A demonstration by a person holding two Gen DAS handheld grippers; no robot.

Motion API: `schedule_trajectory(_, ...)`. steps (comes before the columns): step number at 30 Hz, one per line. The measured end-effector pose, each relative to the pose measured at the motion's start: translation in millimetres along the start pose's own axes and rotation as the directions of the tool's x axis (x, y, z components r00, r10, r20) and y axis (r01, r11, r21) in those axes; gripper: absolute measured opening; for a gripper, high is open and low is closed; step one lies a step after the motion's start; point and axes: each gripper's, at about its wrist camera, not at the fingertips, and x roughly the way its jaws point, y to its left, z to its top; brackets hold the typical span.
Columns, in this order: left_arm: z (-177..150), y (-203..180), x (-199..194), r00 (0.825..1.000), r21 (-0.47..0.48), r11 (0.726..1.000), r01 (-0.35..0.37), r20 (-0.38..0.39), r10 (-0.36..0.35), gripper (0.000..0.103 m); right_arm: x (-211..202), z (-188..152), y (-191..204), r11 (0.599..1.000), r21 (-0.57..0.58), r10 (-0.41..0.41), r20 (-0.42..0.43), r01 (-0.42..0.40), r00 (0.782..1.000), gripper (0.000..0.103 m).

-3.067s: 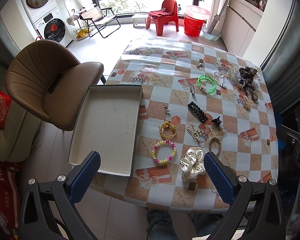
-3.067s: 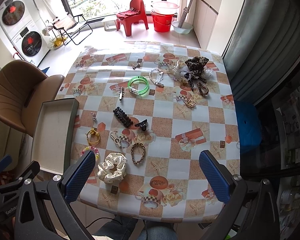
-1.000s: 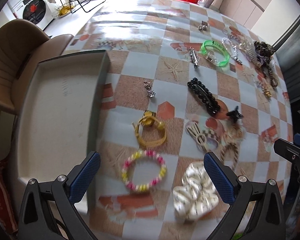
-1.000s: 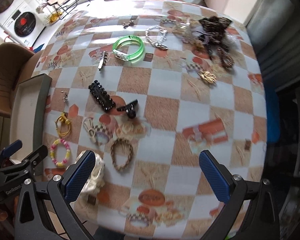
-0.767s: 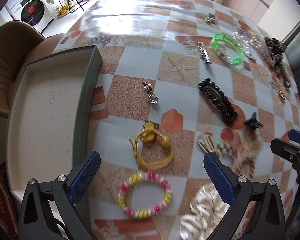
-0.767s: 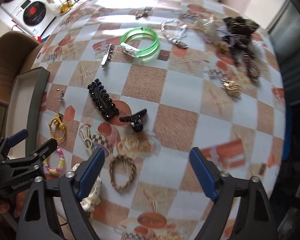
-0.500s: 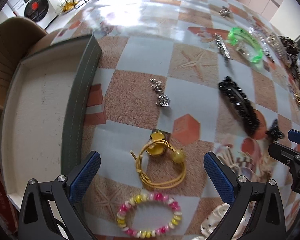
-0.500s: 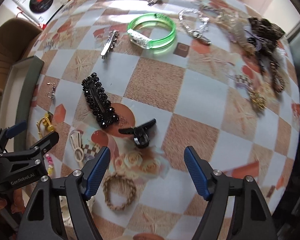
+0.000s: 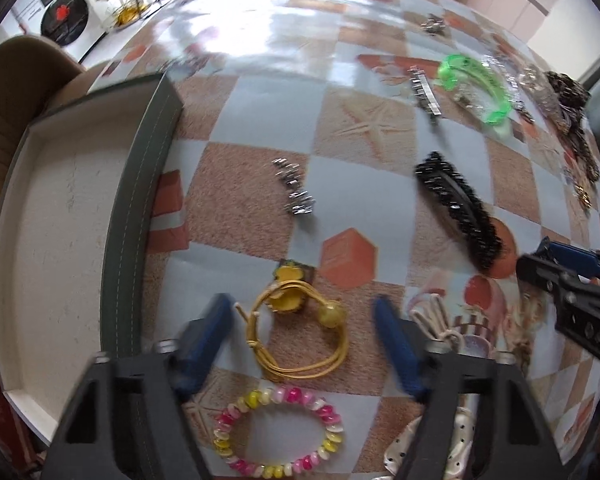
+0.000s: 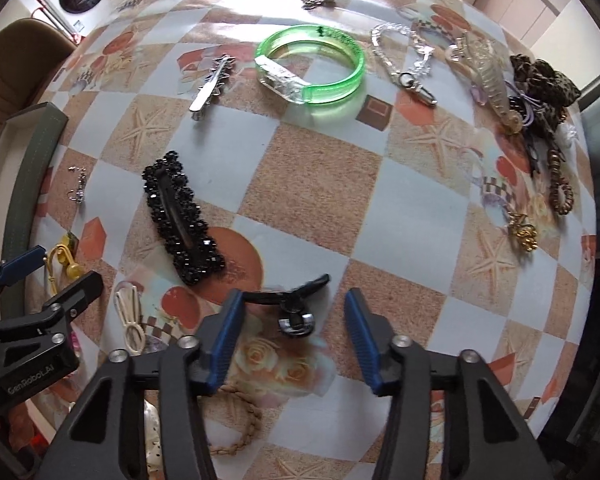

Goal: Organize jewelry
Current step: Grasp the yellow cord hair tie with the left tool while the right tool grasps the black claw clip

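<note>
- In the right wrist view, the body of the left claw (image 10: 32, 266) bears white lettering reading "GenRobot.AI".
- The green bangle (image 10: 312, 65) carries dark print along its upper rim, too small to read.
- The left wrist view shows no readable lettering; it is partly blurred.

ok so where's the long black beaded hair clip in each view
Left wrist view: the black hair clip lies right of centre, beyond the right gripper tip.
Right wrist view: the same clip lies left of centre, beyond the small black claw clip.
Shared landmark: the green bangle, farther up the table in both views.
</note>
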Motion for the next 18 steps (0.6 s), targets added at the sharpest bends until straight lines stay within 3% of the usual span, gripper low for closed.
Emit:
schedule_trajectory(1,-0.2,-3.8,-2.3,1.0,0.01,1.0,0.002,0.006,-0.002,0.042,-1.1,-0.2,-2.2,1.0,0.007,0.006,0.003,-0.006,1.0,0.037)
schedule_trajectory(2,0.9,-6.7,-3.5,1.0,0.019,1.0,0.007,0.007,-0.007,0.026,-2.2,-0.9,-5.3,1.0,0.014,0.015,0.003,-0.015,1.0,0.037)
schedule_trajectory(3,1.9,-9.4,-4.4,1.0,0.023,1.0,0.014,0.002,-0.014,0.018,-2.1,-0.7,-8.0,1.0,0.022,0.015,0.004,-0.015,1.0,0.037)
schedule_trajectory(12,15.2,-8.5,-27.8,0.994,-0.028,0.994,0.11,0.012,-0.11,0.018,-24.5,-3.8,-39.4,0.984,0.124,0.128,0.024,-0.13,0.991,0.037)
schedule_trajectory(18,1.8,0.0,-70.7,0.991,-0.06,0.991,0.123,0.067,-0.119,0.018,-48.9,-9.8,-48.3,0.972,0.137,0.189,0.043,-0.193,0.981,0.037)
